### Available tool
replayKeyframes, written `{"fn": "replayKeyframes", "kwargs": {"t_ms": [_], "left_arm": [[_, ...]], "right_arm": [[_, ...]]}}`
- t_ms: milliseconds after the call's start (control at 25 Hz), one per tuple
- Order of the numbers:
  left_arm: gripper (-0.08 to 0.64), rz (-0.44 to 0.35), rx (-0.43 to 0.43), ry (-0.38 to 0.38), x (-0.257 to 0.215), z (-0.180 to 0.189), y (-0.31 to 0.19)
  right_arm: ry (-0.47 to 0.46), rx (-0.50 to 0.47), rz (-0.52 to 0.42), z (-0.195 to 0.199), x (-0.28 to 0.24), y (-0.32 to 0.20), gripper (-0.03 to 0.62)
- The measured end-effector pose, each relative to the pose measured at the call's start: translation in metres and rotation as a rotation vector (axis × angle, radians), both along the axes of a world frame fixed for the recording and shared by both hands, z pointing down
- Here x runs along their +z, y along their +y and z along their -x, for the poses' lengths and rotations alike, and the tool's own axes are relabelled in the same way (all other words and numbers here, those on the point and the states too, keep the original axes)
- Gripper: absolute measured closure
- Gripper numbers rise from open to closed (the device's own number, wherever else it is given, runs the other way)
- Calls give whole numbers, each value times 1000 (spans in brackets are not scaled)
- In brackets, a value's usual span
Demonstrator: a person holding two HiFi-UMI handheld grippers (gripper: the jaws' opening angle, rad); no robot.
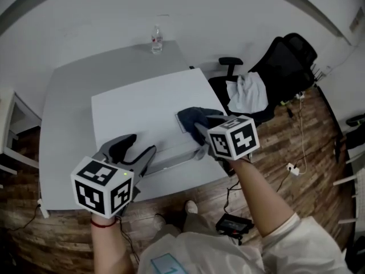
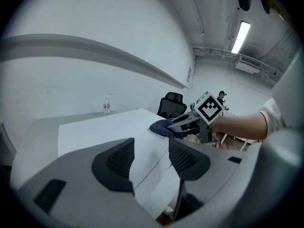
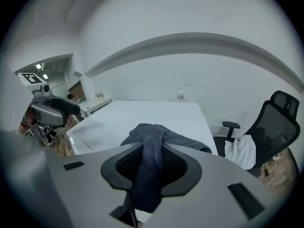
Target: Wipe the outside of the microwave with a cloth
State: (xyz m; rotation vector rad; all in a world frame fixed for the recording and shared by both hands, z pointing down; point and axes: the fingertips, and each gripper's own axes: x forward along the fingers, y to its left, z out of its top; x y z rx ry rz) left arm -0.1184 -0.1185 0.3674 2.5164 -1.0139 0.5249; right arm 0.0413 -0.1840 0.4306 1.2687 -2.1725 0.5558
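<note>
My right gripper (image 3: 151, 169) is clamped on the dark cloth (image 3: 145, 133) atop the white microwave (image 1: 137, 110). My left gripper (image 2: 151, 161) has its jaws apart, empty.

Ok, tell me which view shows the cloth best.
Right gripper view: the dark cloth fills the centre, pinched between the right tongs. The head view shows it small, partly behind those tongs; the left gripper view shows only a distant dark lump.

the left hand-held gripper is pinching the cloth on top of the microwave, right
No, the right hand-held gripper is pinching the cloth on top of the microwave; the right gripper view shows it between the jaws.
</note>
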Motion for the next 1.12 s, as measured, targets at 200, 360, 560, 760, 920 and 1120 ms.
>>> {"fn": "replayKeyframes", "kwargs": {"t_ms": [200, 360, 560, 760, 920, 1120], "left_arm": [[341, -2, -7, 12, 1, 9, 1], [343, 0, -16, 21, 3, 21, 3], [348, -6, -40, 35, 1, 39, 5], [350, -5, -74, 42, 3, 59, 6], [357, 4, -87, 51, 6, 71, 6], [362, 22, -93, 55, 14, 84, 10]], "right_arm": [[-19, 32, 6, -1, 1, 2, 489], [-27, 67, 5, 1, 1, 3, 492], [-59, 93, -5, 16, 0, 7, 492], [-77, 81, -3, 45, 2, 11, 492], [-74, 67, 2, 73, 2, 12, 492], [-71, 69, 9, 96, 3, 16, 492]]}}
